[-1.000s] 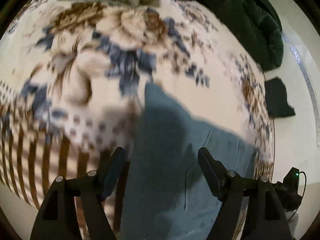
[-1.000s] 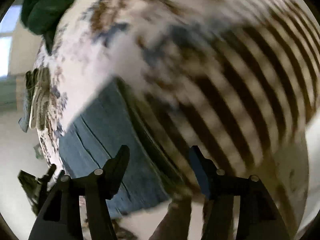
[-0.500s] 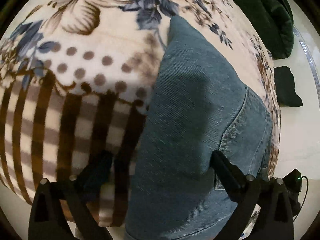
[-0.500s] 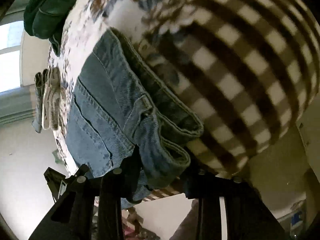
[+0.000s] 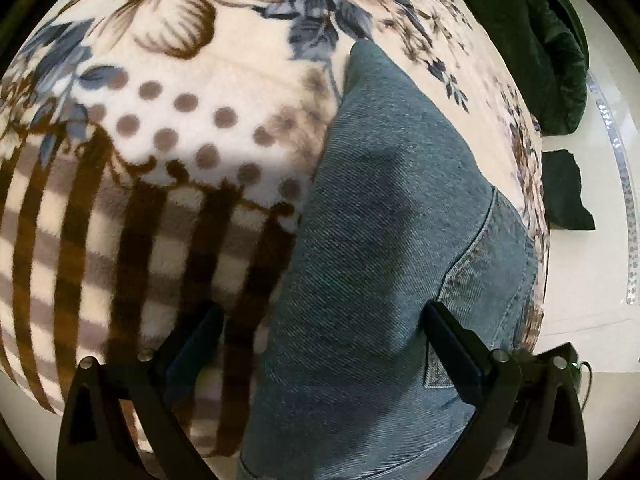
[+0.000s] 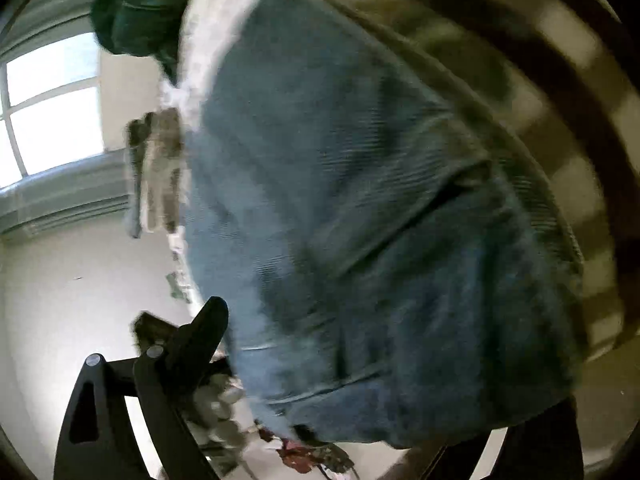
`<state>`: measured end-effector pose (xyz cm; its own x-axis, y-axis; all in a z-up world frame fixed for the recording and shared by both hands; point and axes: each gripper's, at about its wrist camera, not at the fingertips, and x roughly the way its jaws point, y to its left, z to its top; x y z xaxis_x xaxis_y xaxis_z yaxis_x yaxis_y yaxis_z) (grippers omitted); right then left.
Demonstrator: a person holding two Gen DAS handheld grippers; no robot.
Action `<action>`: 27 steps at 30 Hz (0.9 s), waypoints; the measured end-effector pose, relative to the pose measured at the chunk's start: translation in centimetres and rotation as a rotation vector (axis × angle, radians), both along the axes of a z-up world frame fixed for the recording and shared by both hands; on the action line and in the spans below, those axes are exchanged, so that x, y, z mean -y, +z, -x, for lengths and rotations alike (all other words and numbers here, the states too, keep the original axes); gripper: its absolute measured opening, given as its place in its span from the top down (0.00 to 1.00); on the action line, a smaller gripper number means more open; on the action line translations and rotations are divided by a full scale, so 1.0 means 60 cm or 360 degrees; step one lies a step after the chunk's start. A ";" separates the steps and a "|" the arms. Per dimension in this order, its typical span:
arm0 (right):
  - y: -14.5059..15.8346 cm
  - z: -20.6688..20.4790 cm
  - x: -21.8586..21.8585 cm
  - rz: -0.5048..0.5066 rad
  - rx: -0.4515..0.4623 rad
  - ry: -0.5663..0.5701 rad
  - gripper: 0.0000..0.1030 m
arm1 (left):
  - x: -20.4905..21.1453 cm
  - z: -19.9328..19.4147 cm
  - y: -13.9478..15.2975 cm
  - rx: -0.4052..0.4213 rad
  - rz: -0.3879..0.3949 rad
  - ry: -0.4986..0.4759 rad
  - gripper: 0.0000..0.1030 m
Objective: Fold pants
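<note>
Blue denim jeans (image 5: pixel 384 240) lie on a patterned fleece blanket (image 5: pixel 168 132) with flowers, dots and checks. My left gripper (image 5: pixel 320 332) is open, its fingers spread wide just above the jeans near the pocket seam. In the right wrist view the jeans (image 6: pixel 360 200) fill the frame, blurred and lifted close to the camera. Only the left finger (image 6: pixel 200 340) of my right gripper shows; denim hides the other, and the fabric seems to hang from that gripper.
Dark green clothing (image 5: pixel 532 40) lies at the blanket's far right edge. A black cloth (image 5: pixel 564 192) lies on the pale floor beyond the bed edge. A folded pile (image 6: pixel 156 168) and a window (image 6: pixel 52 108) show in the right wrist view.
The right gripper has risen with the jeans waistband, which now covers most of its view. The left gripper has moved down close to the jeans and stays open.
</note>
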<state>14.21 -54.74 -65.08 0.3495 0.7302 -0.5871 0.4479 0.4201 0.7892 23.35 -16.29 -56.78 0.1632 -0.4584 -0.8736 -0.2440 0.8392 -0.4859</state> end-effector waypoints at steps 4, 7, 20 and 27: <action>0.038 0.017 0.017 -0.0094 0.0114 -0.0037 0.14 | -0.010 0.001 -0.002 -0.0010 0.0036 0.0000 0.01; 0.063 0.010 0.021 0.0032 0.0109 0.0060 0.16 | -0.008 0.000 -0.001 -0.0016 0.0039 -0.0015 0.01; -0.006 0.016 -0.006 0.0119 -0.0032 0.0317 0.15 | -0.009 -0.005 -0.007 -0.0020 0.0056 -0.0026 0.01; 0.006 0.037 0.016 0.0153 0.0014 0.0211 0.51 | -0.006 -0.001 0.001 0.0006 0.0100 -0.0029 0.11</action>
<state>12.01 -55.68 -64.74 0.2591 0.7109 -0.6538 0.3764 0.5490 0.7462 23.43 -15.92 -56.74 0.1574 -0.5154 -0.8424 -0.2271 0.8113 -0.5388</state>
